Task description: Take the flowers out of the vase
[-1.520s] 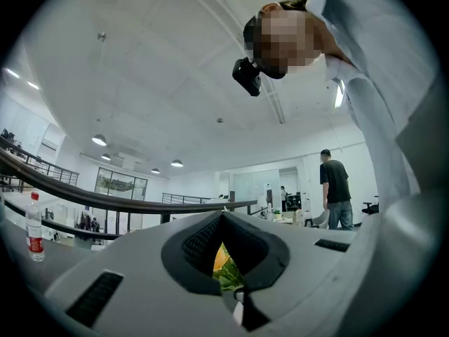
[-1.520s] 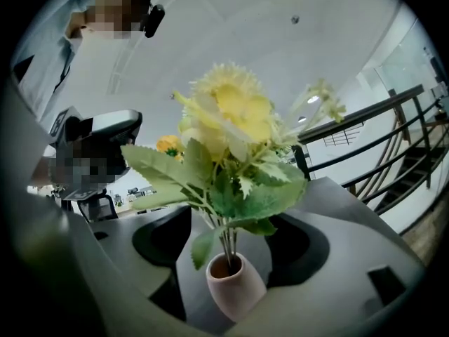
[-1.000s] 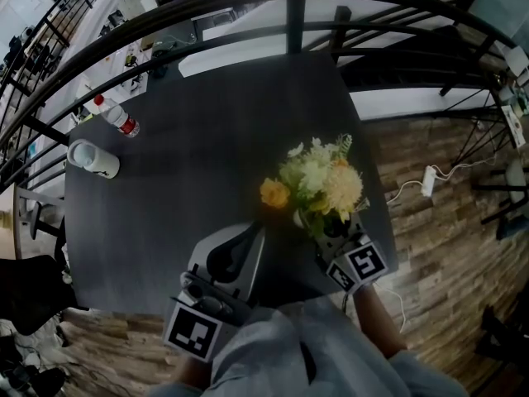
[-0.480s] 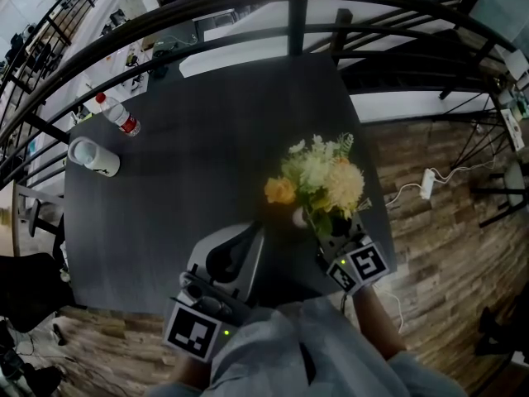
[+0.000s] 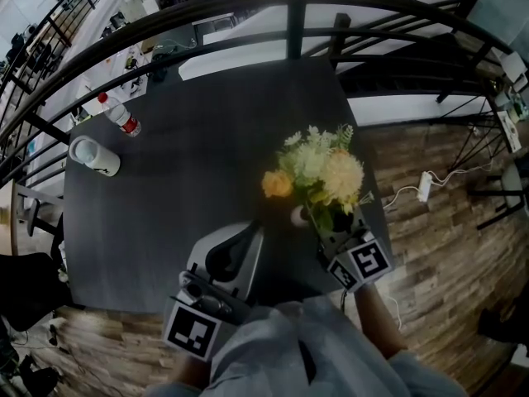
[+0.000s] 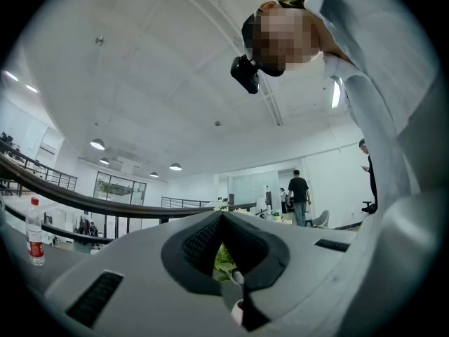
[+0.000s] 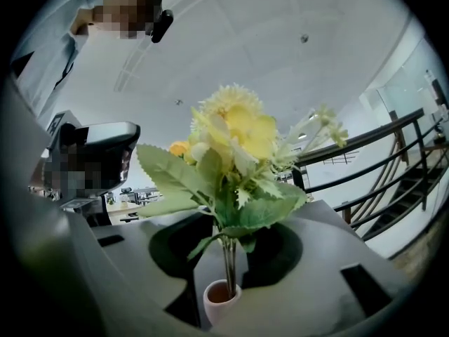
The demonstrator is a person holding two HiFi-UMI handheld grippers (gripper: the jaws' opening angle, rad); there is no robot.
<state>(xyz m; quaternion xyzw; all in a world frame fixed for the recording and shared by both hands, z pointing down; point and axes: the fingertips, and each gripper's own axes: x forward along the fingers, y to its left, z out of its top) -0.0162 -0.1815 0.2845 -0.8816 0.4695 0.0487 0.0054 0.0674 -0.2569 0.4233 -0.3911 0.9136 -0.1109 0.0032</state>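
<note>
A bouquet of yellow, white and orange flowers [image 5: 318, 172] stands in a small white vase [image 5: 297, 217] near the dark table's right edge. In the right gripper view the green stems rise from the vase [image 7: 222, 297] to the blooms [image 7: 228, 132]. My right gripper [image 5: 319, 225] points level and is shut on the stems just above the vase mouth [image 7: 228, 248]. My left gripper [image 5: 254, 231] lies low at the table's near edge, left of the vase, its tips together and nothing held. Through its jaws [image 6: 223, 216] I glimpse leaves and the vase [image 6: 238, 313].
A water bottle [image 5: 120, 116] and a white cup [image 5: 92, 157] sit at the table's [image 5: 190, 155] far left. A black railing [image 5: 289, 7] curves behind the table. A power strip [image 5: 426, 184] lies on the wooden floor to the right. People stand far off [image 6: 299, 195].
The bouquet has shifted slightly toward the far side of the table, with the right gripper against its stems. The left gripper has stayed still.
</note>
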